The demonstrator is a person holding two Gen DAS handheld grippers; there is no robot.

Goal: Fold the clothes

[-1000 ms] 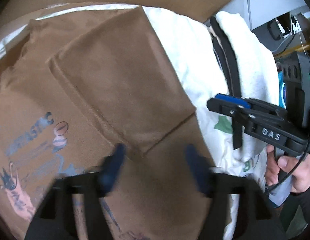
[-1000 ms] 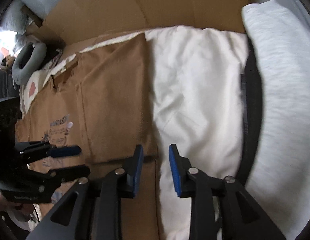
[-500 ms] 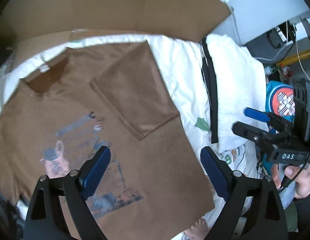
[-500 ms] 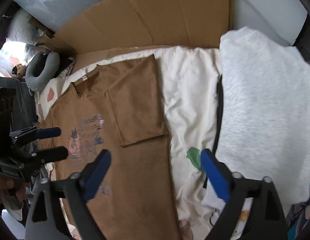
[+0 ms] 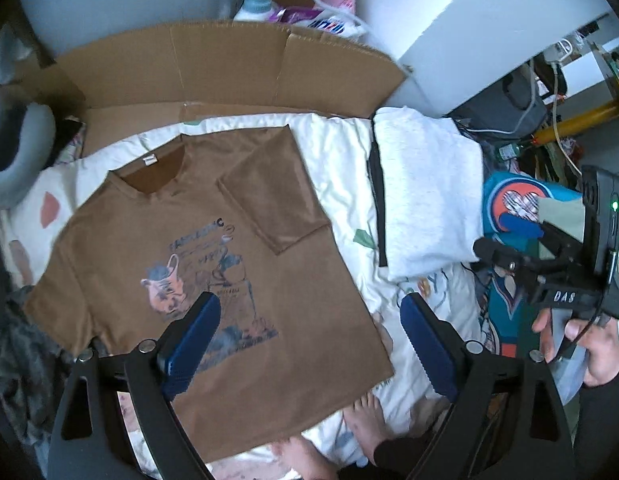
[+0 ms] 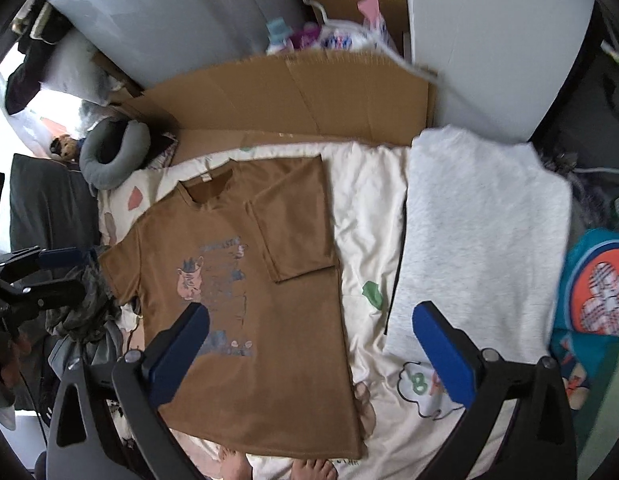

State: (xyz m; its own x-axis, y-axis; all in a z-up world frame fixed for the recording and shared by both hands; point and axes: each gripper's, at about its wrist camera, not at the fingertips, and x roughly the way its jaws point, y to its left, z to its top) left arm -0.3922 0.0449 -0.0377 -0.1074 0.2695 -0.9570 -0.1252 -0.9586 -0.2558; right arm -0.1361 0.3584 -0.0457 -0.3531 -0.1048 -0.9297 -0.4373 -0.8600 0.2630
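- Left gripper (image 5: 309, 336): jaws wide apart, nothing between the blue pads, clear above the fabric. Left gripper's blue pad (image 5: 193, 344) shows over the shirt's print, no contact.
- Right gripper (image 6: 309, 356): jaws have just been opening, now spread full wide, nothing between them. Also visible from the left wrist view at the right edge (image 5: 509, 236), held by a hand (image 5: 581, 344) in a dark sleeve.
- Both point steeply down at the work surface.
- Brown T-shirt (image 5: 213, 264) lies flat, front up, on the white printed bedsheet (image 5: 341, 168). Collar toward the cardboard, hem toward the person.
- One side of the shirt is folded in: sleeve (image 5: 269, 196) doubled over onto the chest, lying beside the graphic print (image 5: 205, 276). Folded edge runs straight from shoulder to hem. The other sleeve is spread out flat.
- Grey-white folded garment (image 6: 477, 240) sits on the sheet beside the shirt, apart from it, with a strip of bare sheet between. Dark band along its edge facing the shirt.
- Flattened cardboard sheet (image 5: 229, 68) stands up behind the bedsheet.
- Grey neck pillow (image 6: 113, 152) off the sheet's far corner, on the unfolded-sleeve side.
- Teal cushion with orange patch (image 6: 593, 292) past the grey-white garment.
- Person's bare feet (image 5: 365, 420) at the near edge of the sheet, just at the shirt's hem.
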